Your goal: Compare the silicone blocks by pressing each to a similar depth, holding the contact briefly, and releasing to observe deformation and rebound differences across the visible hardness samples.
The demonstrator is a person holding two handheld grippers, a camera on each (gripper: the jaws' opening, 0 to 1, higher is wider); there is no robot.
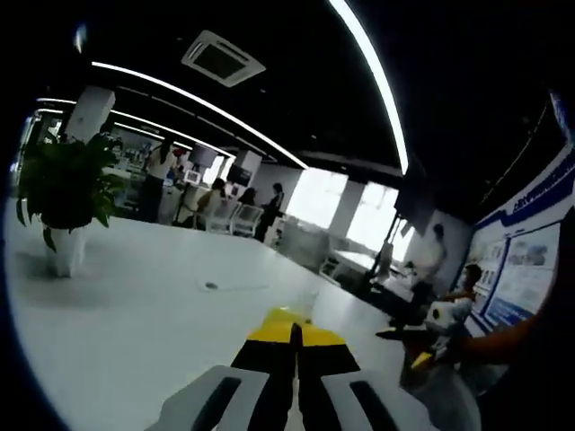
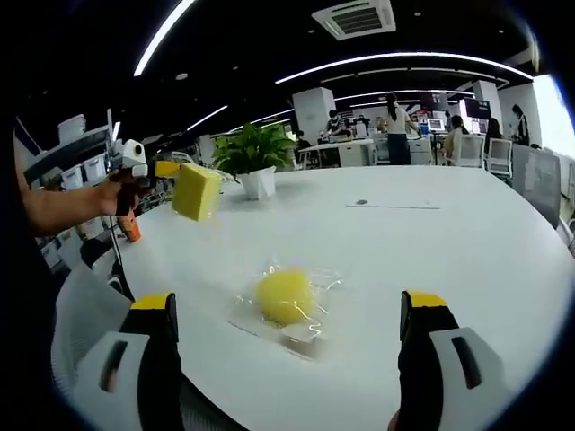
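A: While the yellow block (image 2: 197, 191) is held off the white worktop (image 2: 467, 260), where exactly is it?

B: Seen from the right gripper view, it hangs in the air at the worktop's far left edge, pinched at the tip of the left gripper (image 2: 167, 169). A person's hand (image 2: 121, 190) grips that tool, forearm reaching in from the left, roughly level.

A: And the other sample?

B: A round yellow piece (image 2: 284, 296) in a clear wrapper lies on the worktop, centred between the right gripper's (image 2: 292, 316) fingers, which stand wide apart and touch nothing.

A: What does the left gripper view add?

B: Its own fingers (image 1: 258, 352) sit drawn together, with a yellow edge showing just beyond the tips. It faces away across bare worktop toward a potted plant (image 1: 65, 184), seated and standing people, bright windows and a blue wall poster (image 1: 530, 260). The wrapped piece lies outside that picture.

A: Anything shared?

B: That plant stands behind the block in the right gripper view too.
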